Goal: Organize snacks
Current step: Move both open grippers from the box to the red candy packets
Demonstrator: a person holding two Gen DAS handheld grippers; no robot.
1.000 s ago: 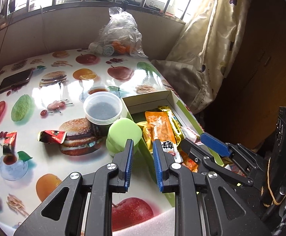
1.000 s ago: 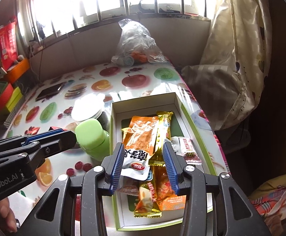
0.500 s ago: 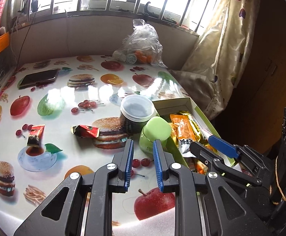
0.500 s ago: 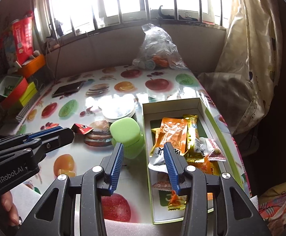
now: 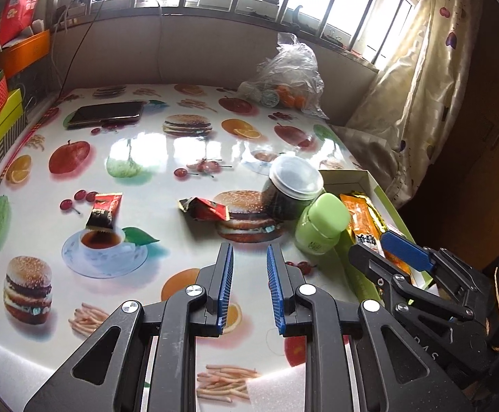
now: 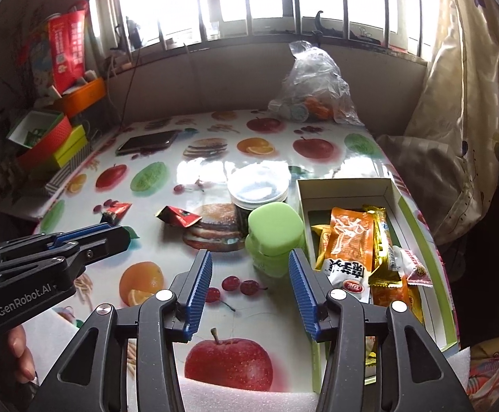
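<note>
Both views shifted leftward off the box, right hand-held gripper empty, jaws just widened, left hand-held gripper narrowly parted, empty.

A home room, counter under fruit-and-burger oilcloth, barred window, patterned curtain, stacked gift boxes

Glossy tablecloth; crinkled clear plastic bag.
</note>
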